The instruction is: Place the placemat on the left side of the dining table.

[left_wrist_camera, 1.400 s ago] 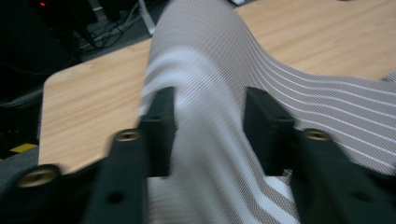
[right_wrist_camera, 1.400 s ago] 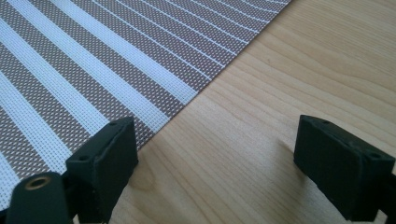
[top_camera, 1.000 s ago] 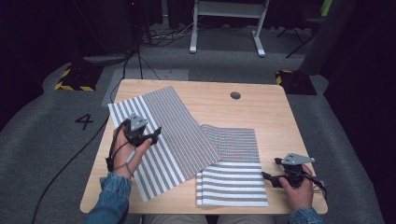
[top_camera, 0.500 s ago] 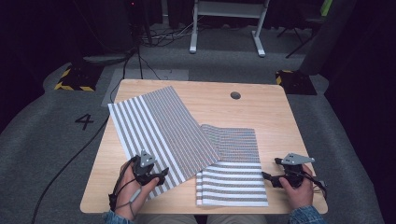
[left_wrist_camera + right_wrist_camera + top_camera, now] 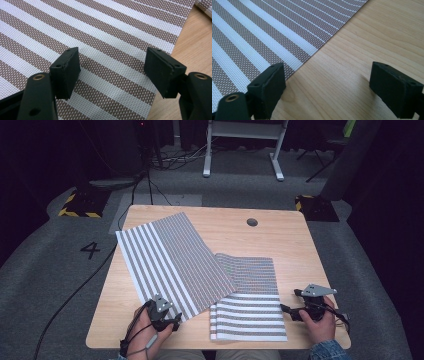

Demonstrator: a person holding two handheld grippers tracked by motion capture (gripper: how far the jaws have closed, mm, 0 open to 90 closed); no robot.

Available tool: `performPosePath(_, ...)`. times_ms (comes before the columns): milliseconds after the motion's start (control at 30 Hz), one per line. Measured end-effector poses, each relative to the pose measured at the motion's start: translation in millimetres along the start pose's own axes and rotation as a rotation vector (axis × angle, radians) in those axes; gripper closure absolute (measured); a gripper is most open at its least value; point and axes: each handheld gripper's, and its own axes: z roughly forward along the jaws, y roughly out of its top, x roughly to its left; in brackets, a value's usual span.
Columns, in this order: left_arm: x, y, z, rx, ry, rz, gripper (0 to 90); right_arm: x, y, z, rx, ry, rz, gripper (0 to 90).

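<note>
In the high view, two striped placemats lie on the desk (image 5: pixel 280 240). The larger placemat (image 5: pixel 172 262) runs slantwise from the upper left toward the lower middle of the frame, and its right corner overlaps the folded placemat (image 5: pixel 250 307) at lower centre-right. The left hand-held gripper (image 5: pixel 167 320) sits at the near corner of the larger placemat, low in the frame; its jaws have just been opening, probably to take that corner for a fold or a pull. The right hand-held gripper (image 5: pixel 295 312) rests on the desk just beside the folded placemat's right edge, seemingly waiting its turn. The desk is pale wood with a round cable hole (image 5: pixel 252 222) near its far edge. Around it is grey carpet with a painted "4" (image 5: pixel 91 250) at left, yellow-black hazard tape (image 5: pixel 75 205) at upper left, and a white metal frame (image 5: pixel 245 150) in the dark background.

In the left gripper view, the jaws stand spread above the larger placemat (image 5: pixel 100 37), with nothing between the pads; bare wood shows at the right.

In the right gripper view, the jaws are spread wide over bare desk (image 5: pixel 367 37), the folded placemat's (image 5: pixel 262 32) edge beside the left jaw, untouched.
</note>
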Motion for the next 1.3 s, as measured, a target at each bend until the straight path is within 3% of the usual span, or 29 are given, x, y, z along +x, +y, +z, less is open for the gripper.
performPosePath(133,2.7,1.0,0.2,-0.007,0.0,-0.005,34.0,0.0,0.0,0.0,0.0,0.0,0.0,13.5)
performPosePath(300,11.7,4.1,0.6,-0.018,-0.002,0.01,53.8,0.7,-0.1,-0.4,0.001,-0.001,0.003,13.5)
performPosePath(400,19.3,4.5,-0.6,-0.031,0.009,0.036,79.7,0.6,-0.1,-0.4,0.001,-0.001,0.002,13.5)
performPosePath(433,19.3,4.5,-0.6,-0.031,0.009,0.036,83.1,0.6,-0.1,-0.4,0.001,-0.001,0.002,13.5)
performPosePath(467,24.5,5.2,-4.7,-0.036,-0.006,0.022,85.1,0.6,-0.1,-0.5,0.002,-0.001,0.002,13.5)
performPosePath(567,35.9,5.7,-15.5,-0.03,0.0,0.033,86.3,0.5,-0.1,-0.5,0.002,-0.002,0.0,13.5)
performPosePath(633,40.6,4.9,-19.3,-0.031,-0.008,0.041,86.3,0.2,-0.1,-0.5,0.003,-0.001,-0.003,13.5)
performPosePath(733,64.3,-3.0,-38.1,-0.048,-0.001,0.052,86.3,0.2,-0.1,-0.5,0.002,-0.001,-0.003,13.5)
performPosePath(867,82.9,-12.2,-53.9,-0.075,0.007,0.057,86.1,0.2,-0.1,-0.5,0.003,-0.001,-0.003,13.5)
performPosePath(967,90.8,-16.7,-60.4,-0.071,0.022,0.065,85.7,0.4,-0.1,-0.5,0.002,-0.001,0.001,13.5)
performPosePath(1100,114.5,-32.2,-73.6,-0.039,0.047,0.047,84.7,0.2,-0.1,-0.5,0.003,-0.001,-0.003,13.5)
performPosePath(1133,119.5,-35.9,-76.5,-0.039,0.046,0.022,83.3,0.2,-0.1,-0.5,0.002,-0.001,-0.003,13.5)
performPosePath(1200,128.3,-41.9,-80.7,-0.056,0.029,-0.106,66.2,0.3,-0.1,-0.5,0.003,-0.001,-0.003,13.5)
performPosePath(1267,134.1,-43.1,-85.9,-0.128,0.137,-0.183,43.5,0.3,-0.1,-0.5,0.003,-0.001,-0.004,13.5)
performPosePath(1300,134.9,-41.6,-87.7,-0.145,0.177,-0.219,37.7,0.3,-0.1,-0.5,0.002,-0.001,-0.003,13.5)
